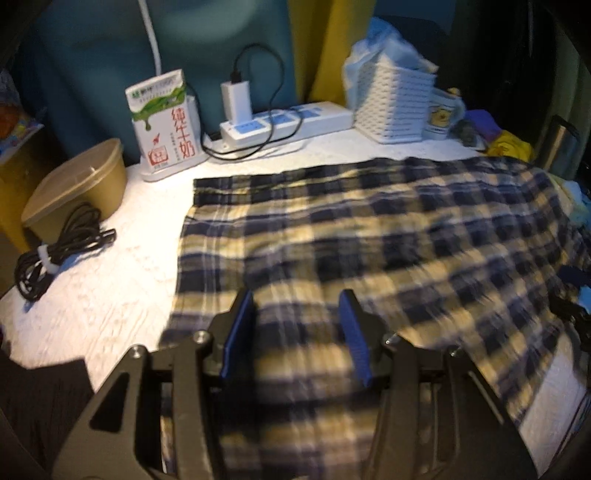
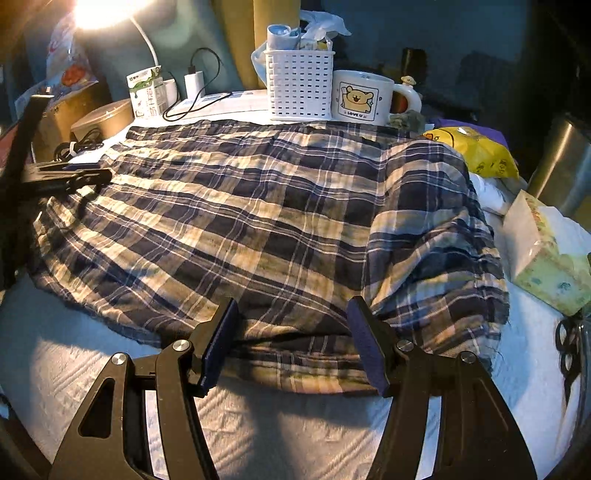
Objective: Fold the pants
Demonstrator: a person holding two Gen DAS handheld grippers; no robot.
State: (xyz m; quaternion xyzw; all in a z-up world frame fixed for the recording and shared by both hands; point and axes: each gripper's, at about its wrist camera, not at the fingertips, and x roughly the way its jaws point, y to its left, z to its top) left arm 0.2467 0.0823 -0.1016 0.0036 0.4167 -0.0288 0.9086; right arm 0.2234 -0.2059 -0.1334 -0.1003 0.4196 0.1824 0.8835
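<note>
Lying spread across the white textured table top (image 2: 74,354), the plaid pants (image 2: 258,221) cover most of the surface, their navy and cream checks running from a straight hem near the milk carton (image 1: 164,122) to a rumpled, doubled-over bulge at the right end, close to a tissue box (image 2: 546,258) and a yellow bag (image 2: 476,147); the left gripper (image 1: 301,332) hangs over the near part of the cloth with its blue pads (image 1: 240,332) standing apart, plaid fabric showing in the gap between them, though the blur there hides whether the pads touch it; the right gripper (image 2: 295,343) sits at the near edge of the pants, its fingers spread wide and its dark pads (image 2: 365,343) on either side of the folded hem, nothing pinched between them; seen from the right wrist, the left gripper appears as a dark shape (image 2: 66,177) low over the far left part of the pants; along the back of the table stand a white slotted basket (image 2: 299,85), a mug with a cartoon bear (image 2: 362,96) just beside it, a power strip (image 1: 288,122) with a white charger (image 1: 236,99) plugged in, and a lidded brown bowl (image 1: 77,184) with a bundled black cable (image 1: 59,251) lying beside it, while a lamp (image 2: 99,11) glares from the upper left corner
</note>
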